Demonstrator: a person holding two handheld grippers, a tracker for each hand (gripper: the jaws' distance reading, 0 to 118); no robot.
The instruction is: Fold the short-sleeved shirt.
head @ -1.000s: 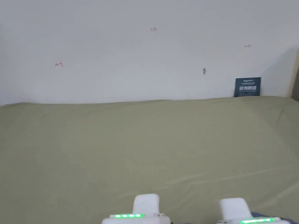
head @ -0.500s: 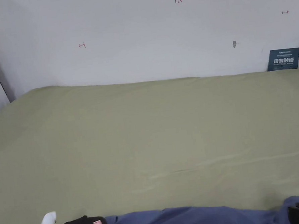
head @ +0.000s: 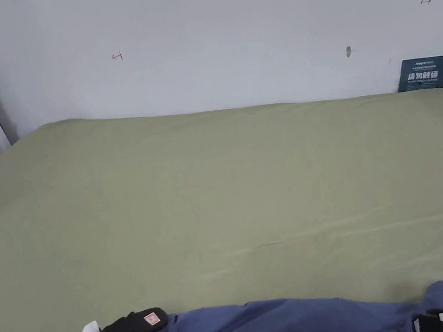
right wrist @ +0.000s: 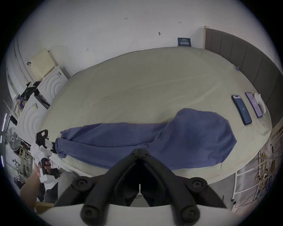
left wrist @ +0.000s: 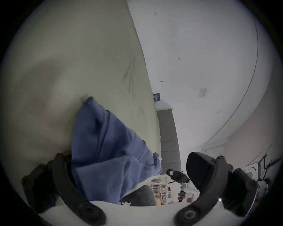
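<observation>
A blue short-sleeved shirt (head: 283, 322) lies stretched sideways along the near edge of the olive bed sheet (head: 216, 174). In the right gripper view the shirt (right wrist: 191, 137) is wide at the right and narrows into a bunched end at the left. My right gripper (right wrist: 140, 151) is shut on the shirt's near edge; it is at the bottom right corner (head: 433, 322) of the head view. My left gripper (left wrist: 125, 157) has its jaws wide apart, and the shirt (left wrist: 107, 145) rests against one jaw. The left gripper (right wrist: 53, 147) sits at the bunched end, held by a hand.
Two phones (right wrist: 241, 111) (right wrist: 253, 104) and a small white object lie on the sheet's right side, near the grey headboard (right wrist: 245, 53). White appliances (right wrist: 50, 85) stand past the bed's left end. A white wall with a blue sign (head: 422, 73) backs the bed.
The two grippers, close together at the bottom centre a second ago, now sit far apart at the bottom corners. The shirt is spread wide between them. The head camera has also shifted.
</observation>
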